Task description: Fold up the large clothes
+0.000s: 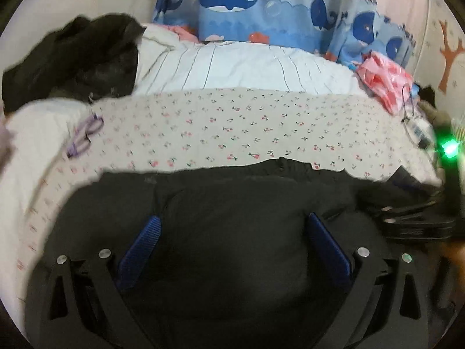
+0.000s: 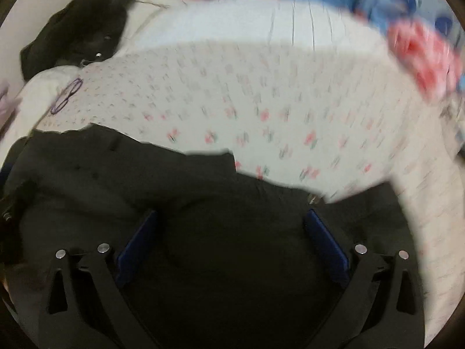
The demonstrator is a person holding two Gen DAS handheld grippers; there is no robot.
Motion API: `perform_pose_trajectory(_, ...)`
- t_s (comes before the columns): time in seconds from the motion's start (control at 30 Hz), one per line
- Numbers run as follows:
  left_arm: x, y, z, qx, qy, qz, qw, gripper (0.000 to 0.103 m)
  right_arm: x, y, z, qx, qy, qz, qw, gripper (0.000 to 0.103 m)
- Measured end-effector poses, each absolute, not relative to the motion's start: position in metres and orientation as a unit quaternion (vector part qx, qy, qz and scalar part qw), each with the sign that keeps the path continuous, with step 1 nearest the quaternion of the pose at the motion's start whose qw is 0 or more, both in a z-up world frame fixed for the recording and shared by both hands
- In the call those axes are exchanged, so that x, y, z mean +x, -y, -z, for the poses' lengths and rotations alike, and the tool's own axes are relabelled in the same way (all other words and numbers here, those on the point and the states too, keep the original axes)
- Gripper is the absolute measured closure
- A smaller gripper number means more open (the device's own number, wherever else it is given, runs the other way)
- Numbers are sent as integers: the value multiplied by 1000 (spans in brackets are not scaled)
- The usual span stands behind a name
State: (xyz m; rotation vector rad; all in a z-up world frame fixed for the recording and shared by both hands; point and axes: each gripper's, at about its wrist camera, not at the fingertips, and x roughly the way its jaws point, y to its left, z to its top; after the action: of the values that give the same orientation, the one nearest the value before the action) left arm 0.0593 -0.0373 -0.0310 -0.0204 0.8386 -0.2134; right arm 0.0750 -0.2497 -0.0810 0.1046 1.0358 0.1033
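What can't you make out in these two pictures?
- Black garment: its type and shape; both views cut it off at the bottom, behind the fingers.
- Flower print: smeared by motion blur in the right view.
- Purple object: too small to identify.

On the bed, the black bulky garment (image 1: 232, 232) lies nearest, at 6 o'clock, on the cherry-print white sheet (image 1: 218, 131). Behind the sheet, toward 12 o'clock, lies the striped white quilt (image 1: 247, 67), with the blue whale-print pillow (image 1: 247, 5) behind that. A crumpled black clothing heap (image 1: 72, 61) sits at 10 o'clock, purple-framed glasses (image 1: 84, 136) at 9 o'clock, and a pink-and-white crumpled cloth (image 1: 383, 81) at 2 o'clock.
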Motion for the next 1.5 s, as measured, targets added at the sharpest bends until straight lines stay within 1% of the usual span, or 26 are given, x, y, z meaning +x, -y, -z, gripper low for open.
perform_pose_trajectory(0.07, 57, 40, 36, -5, -402, 104, 910, 6, 79, 258, 92, 82, -498, -50, 862, 7)
perform_pose_trajectory(0.2, 53, 49, 47, 22, -396, 99, 913, 6, 83, 256, 94, 66, -515, -56, 853, 7)
perform_pose_trajectory(0.23, 51, 50, 49, 26, -394, 97, 914, 6, 82, 260, 86, 64, -514, -57, 853, 7)
perform_pose_trajectory(0.33, 48, 48, 50, 25, -390, 98, 915, 6, 68, 288, 57, 74, -474, -40, 876, 7)
perform_pose_trajectory(0.4, 47, 46, 50, 21, -388, 99, 916, 6, 62, 311, 51, 76, -461, -2, 884, 7)
perform_pose_trajectory(0.5, 47, 45, 51, 19, -387, 100, 917, 6, 60, 345, 84, 94, -492, 30, 865, 7)
perform_pose_trajectory(0.57, 46, 47, 50, 15, -386, 107, 916, 6, 57, 361, 103, 146, -494, 17, 857, 7)
perform_pose_trajectory(0.6, 45, 49, 50, 20, -385, 105, 917, 6, 54, 364, 104, 153, -490, 16, 858, 7)
perform_pose_trajectory(0.73, 41, 50, 49, 29, -380, 103, 919, 6, 54, 353, 102, 107, -498, 18, 860, 7)
perform_pose_trajectory(0.87, 33, 50, 44, 37, -374, 98, 922, 6, 45, 357, 100, 123, -496, 13, 860, 7)
perform_pose_trajectory(0.97, 17, 49, 32, 58, -347, 96, 931, 6, 36, 366, 96, 123, -482, 12, 867, 7)
perform_pose_trajectory(1.03, 8, 45, 29, 69, -331, 91, 937, 6, 29, 376, 101, 148, -469, 9, 871, 7)
perform_pose_trajectory(1.1, 7, 38, 31, 59, -333, 96, 936, 6, 27, 382, 104, 169, -452, 3, 876, 7)
perform_pose_trajectory(1.17, 11, 28, 34, 28, -342, 110, 933, 6, 23, 384, 107, 174, -434, 1, 884, 7)
perform_pose_trajectory(1.2, 16, 20, 38, -2, -352, 119, 928, 6, 22, 384, 109, 175, -429, 1, 886, 7)
perform_pose_trajectory(1.27, 28, 4, 45, -51, -377, 133, 915, 6, 26, 382, 109, 168, -440, 1, 882, 7)
perform_pose_trajectory(1.33, 28, 0, 39, -53, -392, 127, 910, 6, 31, 380, 103, 149, -466, -3, 872, 7)
perform_pose_trajectory(1.37, 22, -4, 30, -52, -392, 125, 910, 6, 27, 381, 94, 145, -474, 0, 869, 7)
perform_pose_trajectory(1.43, 6, -17, 13, -51, -368, 119, 921, 6, 2, 386, 70, 157, -440, -5, 884, 7)
perform_pose_trajectory(1.5, -8, -37, 3, -47, -349, 99, 931, 6, -21, 388, 62, 138, -421, 3, 897, 7)
